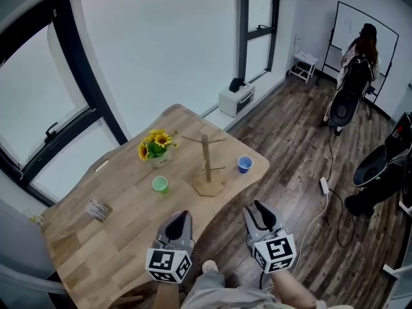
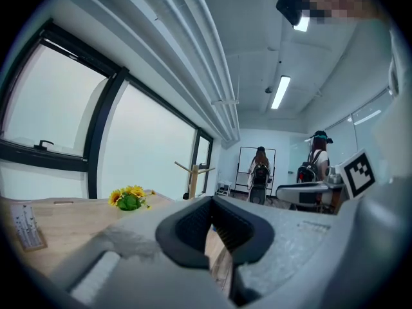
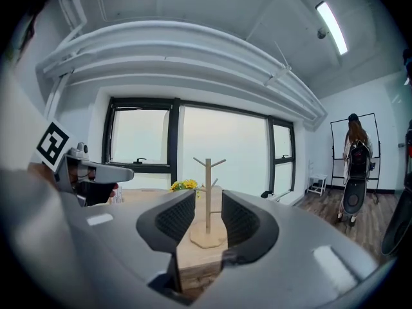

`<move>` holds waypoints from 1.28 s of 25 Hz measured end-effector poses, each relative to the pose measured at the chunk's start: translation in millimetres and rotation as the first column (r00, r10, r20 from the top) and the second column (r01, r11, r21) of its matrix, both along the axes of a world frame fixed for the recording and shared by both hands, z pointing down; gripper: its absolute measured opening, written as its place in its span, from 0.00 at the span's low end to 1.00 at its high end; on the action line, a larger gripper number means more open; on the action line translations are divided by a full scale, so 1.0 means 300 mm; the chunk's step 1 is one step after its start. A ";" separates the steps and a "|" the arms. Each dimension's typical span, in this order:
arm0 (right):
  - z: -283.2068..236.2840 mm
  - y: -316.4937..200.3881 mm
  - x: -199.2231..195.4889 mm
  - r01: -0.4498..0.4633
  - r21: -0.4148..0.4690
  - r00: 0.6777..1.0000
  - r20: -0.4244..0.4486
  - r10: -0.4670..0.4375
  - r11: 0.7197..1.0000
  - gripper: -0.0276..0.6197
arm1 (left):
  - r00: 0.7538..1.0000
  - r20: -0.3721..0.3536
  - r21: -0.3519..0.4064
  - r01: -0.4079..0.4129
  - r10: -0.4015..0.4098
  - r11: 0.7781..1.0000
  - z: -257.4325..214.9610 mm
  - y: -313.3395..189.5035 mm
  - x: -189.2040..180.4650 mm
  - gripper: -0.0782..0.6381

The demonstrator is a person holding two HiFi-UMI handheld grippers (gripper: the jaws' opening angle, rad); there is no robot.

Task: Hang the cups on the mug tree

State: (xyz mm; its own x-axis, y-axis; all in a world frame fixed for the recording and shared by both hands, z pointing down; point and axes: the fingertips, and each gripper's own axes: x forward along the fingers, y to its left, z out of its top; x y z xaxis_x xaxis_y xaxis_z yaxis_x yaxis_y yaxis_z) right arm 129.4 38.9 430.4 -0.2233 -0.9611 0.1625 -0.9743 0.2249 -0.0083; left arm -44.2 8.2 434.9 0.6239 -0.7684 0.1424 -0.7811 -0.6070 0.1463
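head view: the mug tree [image 1: 207,166] stands bare at the middle of the wooden table [image 1: 84,250]. a blue cup [image 1: 244,164] sits just right of its base, and a green cup [image 1: 160,184] sits to its lower left. a white pot of sunflowers [image 1: 156,145] is up and left of the tree; the mark on the pot is too small to read. a small printed card [image 1: 98,208] lies at the table's left, also too small to read. my left gripper [image 1: 183,216] is at the lower middle, fingers together on nothing. my right gripper [image 1: 256,210] is beside it, fingers apart and empty, the tree framed far between them. each cube shows only a black-and-white square code.
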 end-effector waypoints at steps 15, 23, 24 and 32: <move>0.137 -0.254 0.007 -0.127 -0.106 0.992 0.001 0.128 0.986 0.26 | 0.998 -0.011 -0.043 -0.059 0.058 0.997 0.088 -0.291 -0.095 0.11; 0.247 -0.332 0.095 -0.188 -0.242 0.973 0.084 0.213 0.952 0.26 | 0.996 -0.001 -0.079 -0.088 0.088 0.993 0.148 -0.346 -0.081 0.11; 0.260 -0.347 0.108 -0.188 -0.254 0.972 0.090 0.217 0.949 0.26 | 0.997 -0.001 -0.085 -0.083 0.083 0.993 0.155 -0.356 -0.079 0.11; 0.383 -0.494 0.224 -0.152 -0.404 0.924 0.265 0.274 0.902 0.26 | 0.999 0.022 -0.131 -0.024 0.028 0.991 0.189 -0.452 -0.049 0.11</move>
State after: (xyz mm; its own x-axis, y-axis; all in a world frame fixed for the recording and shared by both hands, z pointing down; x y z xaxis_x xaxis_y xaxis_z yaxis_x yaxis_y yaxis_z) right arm 196.7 -109.5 545.3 -0.1171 -0.8742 0.4712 -0.9320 -0.0672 -0.3563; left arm -58.9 -127.5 491.6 0.6386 -0.7258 0.2557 -0.7695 -0.6041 0.2071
